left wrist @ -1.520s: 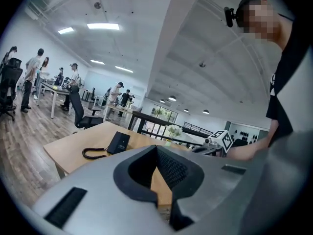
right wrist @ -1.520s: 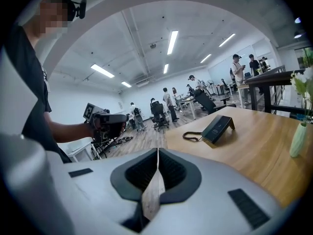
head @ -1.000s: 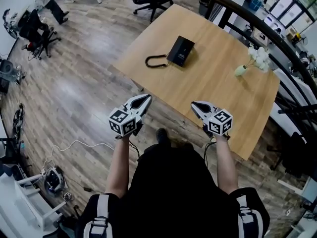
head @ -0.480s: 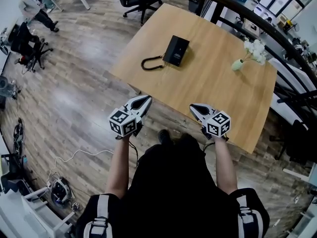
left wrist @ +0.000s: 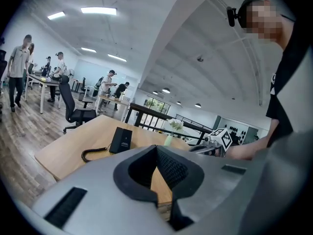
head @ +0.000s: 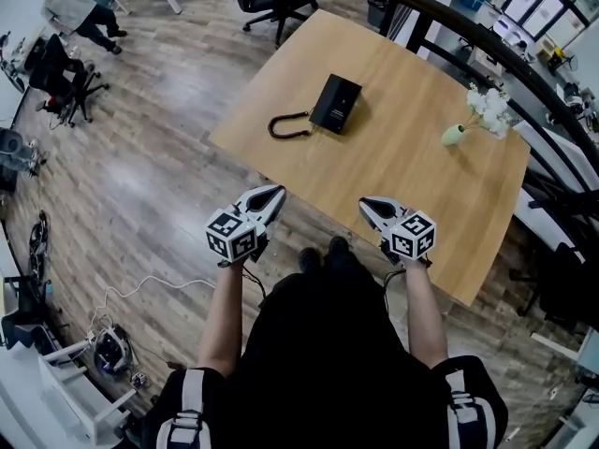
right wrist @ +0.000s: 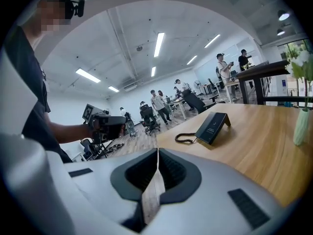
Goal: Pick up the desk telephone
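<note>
One desk telephone (head: 335, 104) and one vase (head: 453, 135) share one table (head: 402, 185).

Left gripper (head: 273, 193), right gripper (head: 368, 203): jaws together, empty; forearms (head: 225, 318) apparently parallel, extended forward.

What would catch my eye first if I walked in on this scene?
Probably the big wooden table set at an angle, with a black desk telephone and its coiled cord on the far left part and a small vase of white flowers toward the right edge. Next, the two marker-cubed tools held at the near edge: the left gripper and right gripper, both shut, empty and well short of the phone.
</note>
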Demonstrator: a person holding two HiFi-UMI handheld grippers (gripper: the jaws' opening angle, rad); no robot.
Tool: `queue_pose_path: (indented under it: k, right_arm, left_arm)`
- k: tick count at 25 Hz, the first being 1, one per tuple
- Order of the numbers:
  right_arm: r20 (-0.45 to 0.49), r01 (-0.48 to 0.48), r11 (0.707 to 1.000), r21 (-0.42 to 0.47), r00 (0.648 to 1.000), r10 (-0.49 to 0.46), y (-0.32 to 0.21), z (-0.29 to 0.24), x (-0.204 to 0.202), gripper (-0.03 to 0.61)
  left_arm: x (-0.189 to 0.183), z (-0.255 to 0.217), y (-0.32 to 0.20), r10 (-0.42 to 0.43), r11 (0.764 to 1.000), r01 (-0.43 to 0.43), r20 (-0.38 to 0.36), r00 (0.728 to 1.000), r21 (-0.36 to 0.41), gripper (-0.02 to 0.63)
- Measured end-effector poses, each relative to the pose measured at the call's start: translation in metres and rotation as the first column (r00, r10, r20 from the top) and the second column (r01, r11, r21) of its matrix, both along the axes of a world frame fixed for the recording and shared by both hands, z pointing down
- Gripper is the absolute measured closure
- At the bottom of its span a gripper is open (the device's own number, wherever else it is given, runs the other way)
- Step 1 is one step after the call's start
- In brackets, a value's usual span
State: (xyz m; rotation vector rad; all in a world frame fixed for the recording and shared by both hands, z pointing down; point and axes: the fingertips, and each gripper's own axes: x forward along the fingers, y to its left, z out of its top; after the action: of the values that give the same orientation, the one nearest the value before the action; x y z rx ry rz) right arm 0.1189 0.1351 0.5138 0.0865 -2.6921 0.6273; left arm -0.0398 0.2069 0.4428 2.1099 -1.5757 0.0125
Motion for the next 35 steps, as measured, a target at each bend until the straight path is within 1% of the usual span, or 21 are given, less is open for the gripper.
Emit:
queue_pose_path:
  k: [4,10,15,23,29,32,35]
  right_arm:
    - [0.021,0.021,1.000,0.002,1.000,-0.021,-0.023,-0.006,-0.003,0.554]
    - [0.032,0.030,1.000,-0.007,0.999,-0.030,-0.057,-0.004,0.007,0.554]
    - [0.039,0.025,1.000,-0.012,0.999,-0.024,-0.079,-0.004,0.013,0.554]
    - [0.030,0.008,1.000,-0.017,1.000,-0.007,-0.099,-0.001,0.013,0.554]
    - [0.020,-0.055,0.998,-0.034,0.998,0.056,-0.113,0.007,0.003,0.554]
    - [0.009,-0.092,0.995,-0.036,0.996,0.093,-0.123,0.010,-0.009,0.554]
    - [-0.003,-0.119,0.992,-0.032,0.993,0.119,-0.133,0.010,-0.025,0.554]
  left_arm:
    - [-0.001,0.007,-0.014,-0.002,1.000,0.003,0.058,0.998,-0.015,0.592]
    - [0.015,0.001,-0.043,-0.006,1.000,0.007,0.082,0.997,-0.011,0.592]
    - [0.026,0.002,-0.057,-0.006,1.000,0.008,0.079,0.997,-0.020,0.592]
    - [0.022,0.006,-0.081,-0.006,1.000,0.008,0.059,0.998,-0.028,0.592]
    - [0.005,0.012,-0.101,0.056,0.998,-0.054,0.051,0.997,-0.035,0.592]
    - [-0.013,0.018,-0.114,0.086,0.996,-0.084,0.044,0.995,-0.039,0.592]
    - [-0.038,0.020,-0.131,0.092,0.995,-0.091,0.011,0.996,-0.044,0.592]
